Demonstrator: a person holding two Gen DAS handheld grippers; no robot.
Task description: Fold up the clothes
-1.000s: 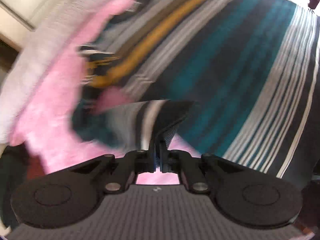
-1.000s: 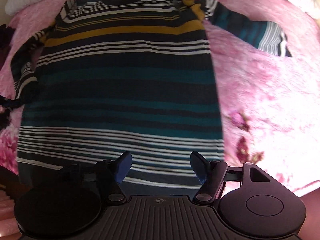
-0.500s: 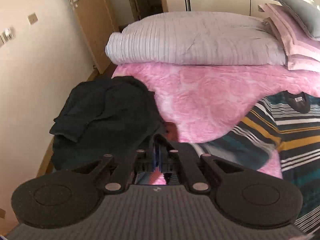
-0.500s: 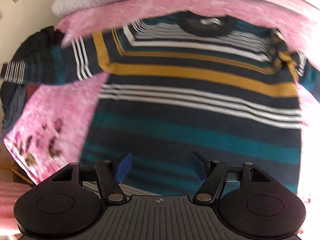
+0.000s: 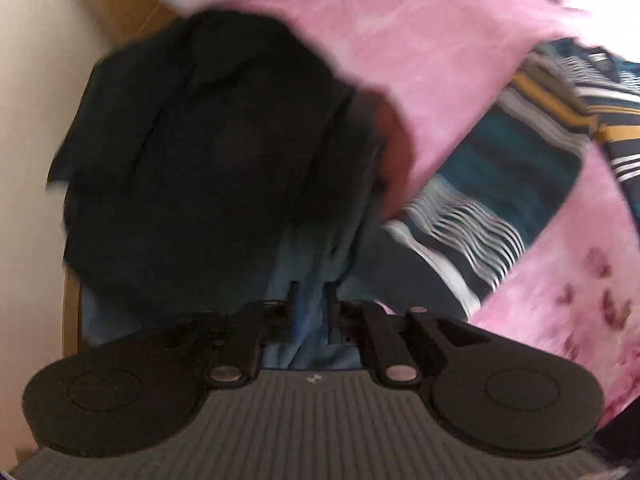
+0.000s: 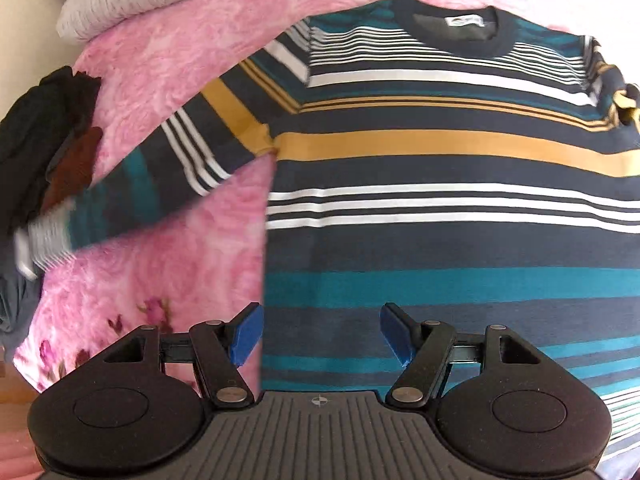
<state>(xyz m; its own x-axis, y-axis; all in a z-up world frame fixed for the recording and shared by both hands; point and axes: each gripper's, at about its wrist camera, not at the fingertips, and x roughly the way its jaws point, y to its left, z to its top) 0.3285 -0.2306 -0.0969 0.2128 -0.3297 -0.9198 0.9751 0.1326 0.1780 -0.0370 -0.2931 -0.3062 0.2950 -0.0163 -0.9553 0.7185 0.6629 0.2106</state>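
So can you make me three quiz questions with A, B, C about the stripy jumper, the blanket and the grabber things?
1. Where does the pile of dark clothes lie, seen from the right wrist view?
A. on the jumper's collar
B. at the bed's left edge, by the sleeve end
C. under the pillow

2. What colour is the blanket under the striped jumper?
A. pink
B. green
C. white

3. How does the right hand-held gripper stand?
A. shut on the jumper
B. shut on nothing
C. open, holding nothing

Answers:
1. B, the dark heap sits at the far left, next to the cuff of the outstretched sleeve.
2. A, fluffy pink shows all around the jumper.
3. C, its blue fingers stand wide apart above the jumper, with nothing between them.
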